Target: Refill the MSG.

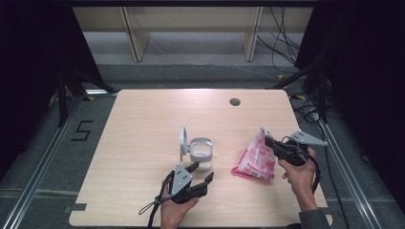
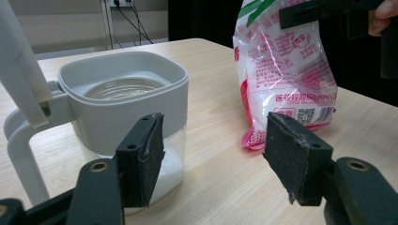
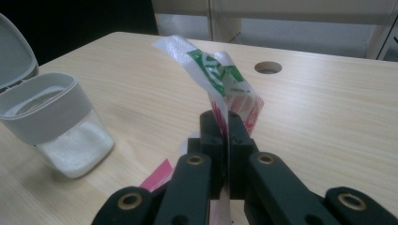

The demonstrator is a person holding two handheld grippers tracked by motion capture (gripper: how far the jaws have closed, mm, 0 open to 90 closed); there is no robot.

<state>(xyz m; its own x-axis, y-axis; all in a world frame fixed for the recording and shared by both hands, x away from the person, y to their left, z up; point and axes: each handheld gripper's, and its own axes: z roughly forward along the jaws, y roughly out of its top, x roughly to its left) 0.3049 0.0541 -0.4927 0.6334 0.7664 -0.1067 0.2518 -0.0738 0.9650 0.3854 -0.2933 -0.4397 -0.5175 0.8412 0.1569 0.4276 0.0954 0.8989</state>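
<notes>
Pink-and-white plastic bag (image 1: 255, 160) sits at about 4 o'clock on the worktop (image 1: 143, 124), top edge lifted. Right gripper (image 1: 268, 141) fingers (image 3: 237, 136) pressed together on the bag's top edge, pinching the film (green-printed strip sticks up past them). Clear container (image 1: 201, 153) with grey collar near worktop centre, flip lid (image 1: 183, 141) standing open, white powder inside. Left gripper (image 1: 201, 172) at roughly 6 o'clock of the container, fingers (image 2: 141, 159) spread with nothing between them, one just beside the container wall.
</notes>
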